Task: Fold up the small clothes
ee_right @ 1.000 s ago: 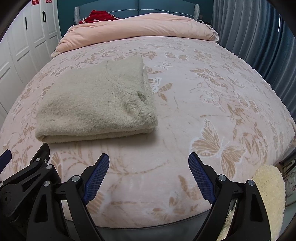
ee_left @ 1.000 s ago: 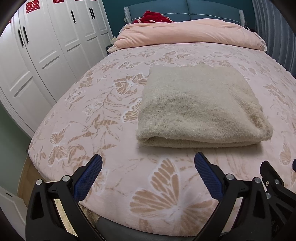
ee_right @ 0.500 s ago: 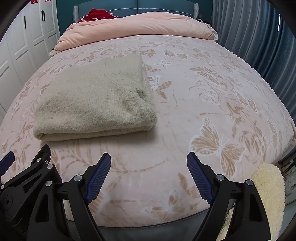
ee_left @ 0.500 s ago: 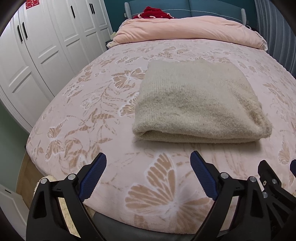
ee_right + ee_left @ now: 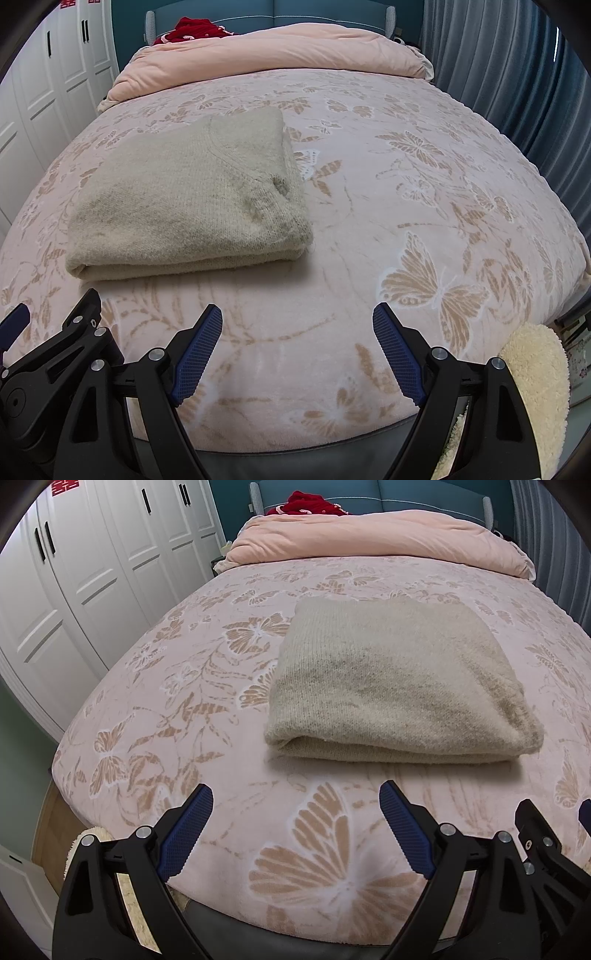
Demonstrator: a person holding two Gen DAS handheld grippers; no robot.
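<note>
Left wrist view: compared with a second ago the folded beige sweater [image 5: 391, 679] sits a bit higher in frame and more of the bed's near edge shows, so I've pulled both grippers back slightly; sweater itself unchanged, same neat fold. Left gripper [image 5: 295, 825] spread wide, nothing between the blue pads [image 5: 186, 830]. Right gripper [image 5: 297, 345] likewise spread wide, empty. Around: pink butterfly blanket [image 5: 177, 709] covering the bed, rolled pink duvet [image 5: 369, 535] at the head end with a red cloth [image 5: 303, 504] behind it, white wardrobe [image 5: 92, 572] on the left, grey-blue curtain [image 5: 517, 74] on the right, cream fluffy item [image 5: 535, 384] by the right gripper's outer finger. Nothing lies between grippers and sweater. Sweater lies flat mid-bed, ahead of both grippers, apart from them; right of centre for the left gripper, left of centre for the right.
</note>
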